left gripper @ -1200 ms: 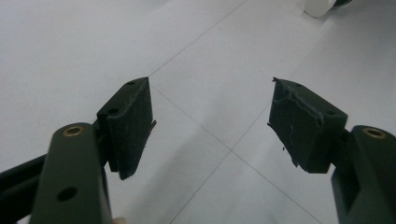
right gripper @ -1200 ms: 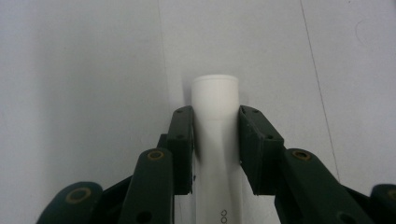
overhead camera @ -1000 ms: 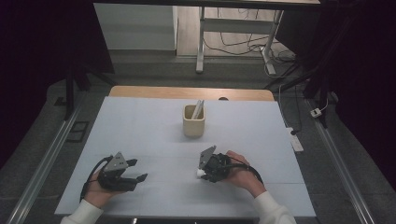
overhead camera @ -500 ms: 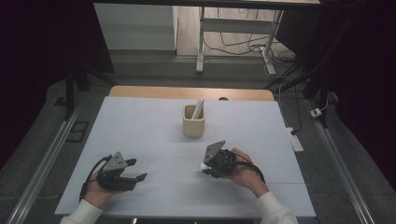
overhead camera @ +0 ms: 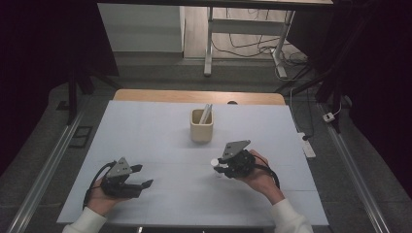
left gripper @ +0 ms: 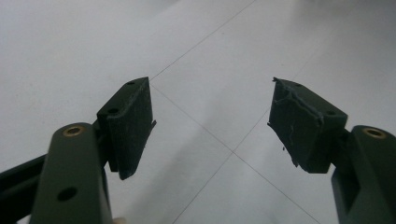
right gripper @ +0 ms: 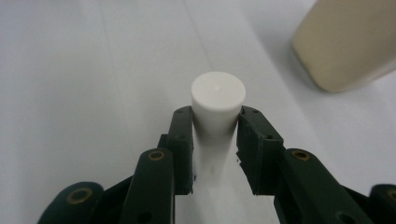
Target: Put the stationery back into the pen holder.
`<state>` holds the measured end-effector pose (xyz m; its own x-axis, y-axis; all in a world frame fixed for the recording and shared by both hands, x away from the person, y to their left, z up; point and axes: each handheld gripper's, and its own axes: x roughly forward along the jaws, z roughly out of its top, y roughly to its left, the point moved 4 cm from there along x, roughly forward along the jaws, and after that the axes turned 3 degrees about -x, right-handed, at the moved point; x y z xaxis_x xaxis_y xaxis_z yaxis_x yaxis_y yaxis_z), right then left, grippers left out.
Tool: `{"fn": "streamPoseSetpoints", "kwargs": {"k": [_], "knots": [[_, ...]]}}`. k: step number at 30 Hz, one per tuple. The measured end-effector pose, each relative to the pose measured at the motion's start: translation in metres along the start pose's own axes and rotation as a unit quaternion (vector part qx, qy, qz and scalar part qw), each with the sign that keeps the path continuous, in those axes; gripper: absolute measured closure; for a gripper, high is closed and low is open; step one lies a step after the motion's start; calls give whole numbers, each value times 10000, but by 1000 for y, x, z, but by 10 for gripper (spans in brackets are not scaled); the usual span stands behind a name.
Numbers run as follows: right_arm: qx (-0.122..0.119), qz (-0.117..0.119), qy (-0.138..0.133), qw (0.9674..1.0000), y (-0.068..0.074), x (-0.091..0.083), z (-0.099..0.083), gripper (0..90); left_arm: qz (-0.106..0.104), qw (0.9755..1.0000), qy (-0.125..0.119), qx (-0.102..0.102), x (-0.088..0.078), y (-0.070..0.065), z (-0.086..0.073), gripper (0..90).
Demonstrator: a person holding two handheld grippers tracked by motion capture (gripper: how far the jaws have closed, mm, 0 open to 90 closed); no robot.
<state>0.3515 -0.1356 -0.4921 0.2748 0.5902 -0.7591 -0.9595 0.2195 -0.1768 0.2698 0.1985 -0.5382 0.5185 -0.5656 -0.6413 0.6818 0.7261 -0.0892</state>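
While your right gripper (right gripper: pixel 215 140) clamps it from both sides, the white cylinder (right gripper: pixel 217 105) stands out of the jaws with its flat round end facing the camera in the right gripper view; it is plain, smooth and matte, with a tiny dimple at the centre of that end. In the high view you see the same white cylinder (overhead camera: pixel 214 163) as a small pale tip at the left of your right gripper (overhead camera: pixel 219 166), just right of the frame's middle and lower than the beige cup (overhead camera: pixel 200 130). The cup sits near the centre of the pale blue table top (overhead camera: pixel 145 126); it is squarish with rounded corners, and two pale sticks (overhead camera: pixel 206 114) lean in it. At the lower left of the high view your left gripper (overhead camera: pixel 141 176) lies low over the table, its two black jaws spread wide with nothing between them. Counted: one cylinder, one cup, two sticks in it, two grippers.
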Motion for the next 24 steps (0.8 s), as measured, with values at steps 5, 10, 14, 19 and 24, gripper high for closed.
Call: {"fn": "streamPoseSetpoints", "kwargs": {"k": [5,10,14,19,24], "knots": [[141,-120,-252,9995,-4,-5,0,667,4,10000,-6,-16,0,1,0,302],[218,-175,-483,9984,-6,-7,1,668,9,10000,9,-7,0,1,-1,302],[288,-274,-637,9972,-6,-10,3,668,4,10000,5,-9,1,0,0,302],[391,-290,-797,9956,-9,-13,2,667,6,10000,2,-10,0,0,-1,302],[503,-337,-989,9933,-11,-16,3,667,5,10000,19,1,1,0,-1,302]]}}
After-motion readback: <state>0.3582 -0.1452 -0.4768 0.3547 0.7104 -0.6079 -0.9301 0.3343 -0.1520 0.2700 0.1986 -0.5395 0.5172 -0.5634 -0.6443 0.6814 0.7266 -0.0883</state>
